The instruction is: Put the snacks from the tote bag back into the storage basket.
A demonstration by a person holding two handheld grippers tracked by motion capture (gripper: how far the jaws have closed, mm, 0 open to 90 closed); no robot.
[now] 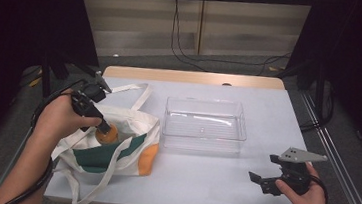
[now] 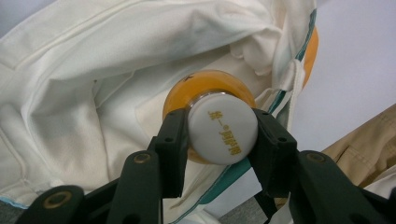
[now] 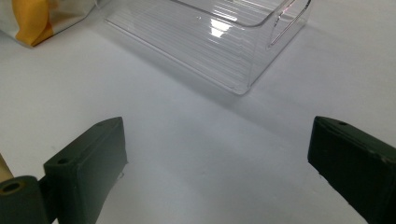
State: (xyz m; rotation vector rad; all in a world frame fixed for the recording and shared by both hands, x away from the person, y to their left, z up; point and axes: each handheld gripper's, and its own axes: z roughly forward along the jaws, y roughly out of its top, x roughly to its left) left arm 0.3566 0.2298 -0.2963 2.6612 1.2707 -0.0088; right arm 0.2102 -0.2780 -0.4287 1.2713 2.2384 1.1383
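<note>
L jaws: clamped on white cap of orange bottle; pads press both sides of cap, no gap.
Bottle loc: inside mouth of the cream tote bag, w/ green + orange panels, lying on desk at my left. Bottle body sits down in the fabric, cap end faces me.
R jaws: wide apart, nothing betw. them, hovering low over bare desk near front-right corner.
Clear bin: empty, mid-desk, just right of bag, well apart from R jaws.
Step in hand (my read): pull bottle out of bag; bin is prob. the drop spot.
Grip note: hold is on cap only, smooth + round, so bottle may swing or slip once clear of bag. Keep squeeze firm, don't jerk.
Lift path: draw out along bottle's own axis, twd bag opening, then up. Fabric folds lie close around shoulder of bottle, so go slow so cloth doesn't drag w/ it.
Strap: loops behind bag; keep L cable clear of it.
R hand option: pin bag edge to desk if bag lifts along w/ bottle.
Risk: bag slides twd bin + bumps it.
</note>
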